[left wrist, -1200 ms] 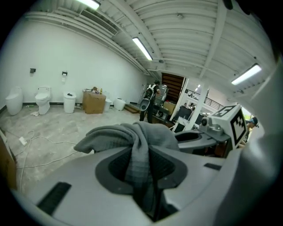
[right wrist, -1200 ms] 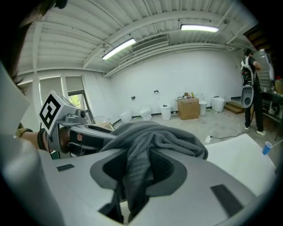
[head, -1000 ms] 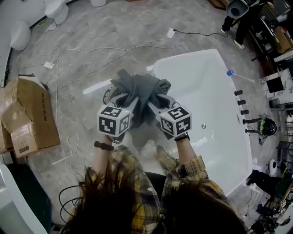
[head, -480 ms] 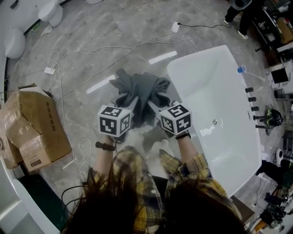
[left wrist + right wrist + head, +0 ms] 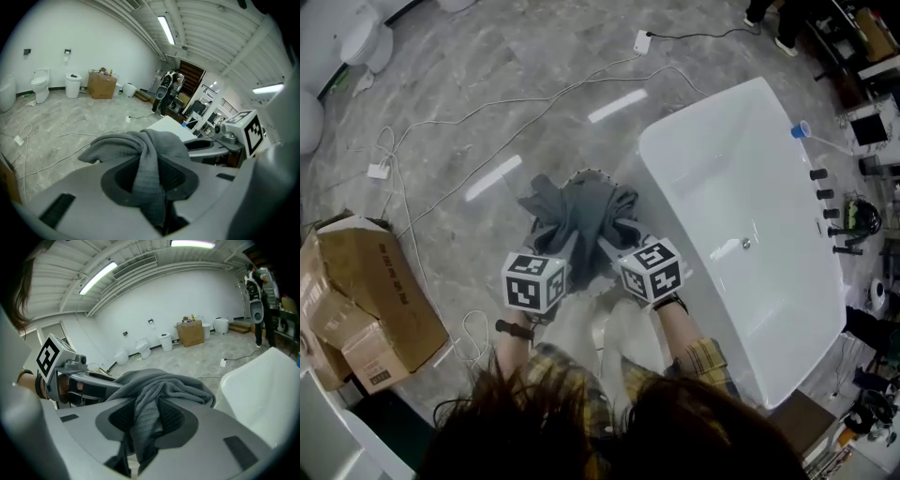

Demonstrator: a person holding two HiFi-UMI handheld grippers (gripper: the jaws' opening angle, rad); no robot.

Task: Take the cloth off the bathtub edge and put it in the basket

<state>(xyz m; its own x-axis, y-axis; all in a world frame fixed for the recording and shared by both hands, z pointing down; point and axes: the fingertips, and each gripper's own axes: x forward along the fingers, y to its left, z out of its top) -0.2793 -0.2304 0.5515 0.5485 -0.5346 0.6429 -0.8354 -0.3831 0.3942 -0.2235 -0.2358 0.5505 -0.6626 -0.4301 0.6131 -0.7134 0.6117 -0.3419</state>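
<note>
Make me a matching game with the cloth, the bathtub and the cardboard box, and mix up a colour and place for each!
Things:
1. cloth
2. bathtub
3. cardboard box

Descriptions:
A. brown, on the floor at the left of the head view
B. grey, pinched in the jaws of the left gripper and the right gripper
C. white, at the right of the head view

Pairs: 1-B, 2-C, 3-A

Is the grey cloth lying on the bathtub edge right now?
No, the left gripper and right gripper hold the cloth up, apart from the bathtub.
</note>
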